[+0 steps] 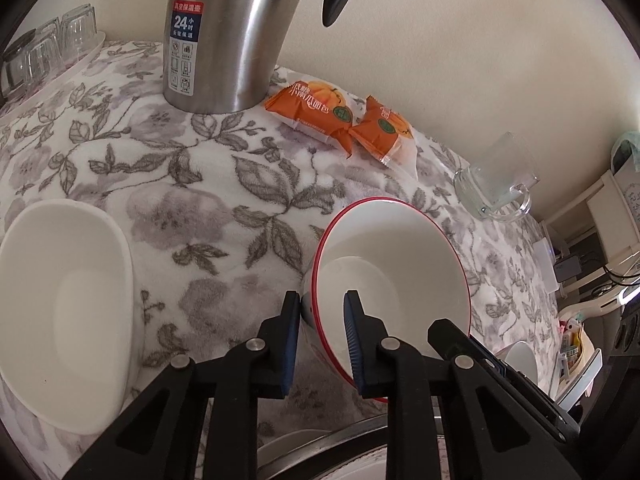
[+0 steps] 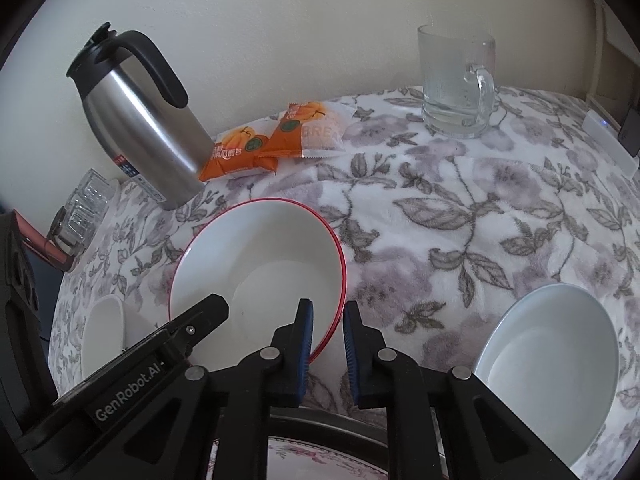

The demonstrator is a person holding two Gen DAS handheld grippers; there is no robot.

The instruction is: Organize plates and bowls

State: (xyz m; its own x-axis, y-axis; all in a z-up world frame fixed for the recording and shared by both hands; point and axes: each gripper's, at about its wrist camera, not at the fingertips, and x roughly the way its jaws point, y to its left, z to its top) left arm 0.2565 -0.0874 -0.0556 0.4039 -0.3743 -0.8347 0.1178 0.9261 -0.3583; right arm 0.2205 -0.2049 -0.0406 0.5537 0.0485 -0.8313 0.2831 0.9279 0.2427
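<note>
Left gripper [image 1: 322, 344] is clenched on the near wall of the red-rimmed bowl [image 1: 390, 248], one finger outside, one inside; right gripper [image 2: 326, 350] is clenched on the same bowl's rim at about 4 o'clock, seen from its own camera as the red-rimmed bowl [image 2: 260, 264]. The bowl sits tipped, mouth turned toward the cameras, on the flowered cloth [image 1: 168, 176]. Risks, as I judge them: two thin-edge pinches on glazed ware may slip if the hands pull apart or lift unevenly; the plush cloth may drag and jog the steel flask [image 1: 224, 36] at 12 o'clock or the glass mug [image 1: 496, 184] at 2 o'clock. The white bowl [image 1: 64, 300] at 9 o'clock looks the likely nesting partner; a careless set-down could chip rims. Left view alone shows upturned glasses on a tray [image 1: 52, 52] at 10 o'clock, the flask's label, and shelving off the table's right edge. Right view alone shows the flask [image 2: 136, 120] whole with its handle, the mug [image 2: 456, 84] upright, a pale bowl [image 2: 548, 364] at 4 o'clock, and a flowered plate [image 2: 320, 460] at 6 o'clock. Both show the orange snack packets [image 2: 272, 140].
</note>
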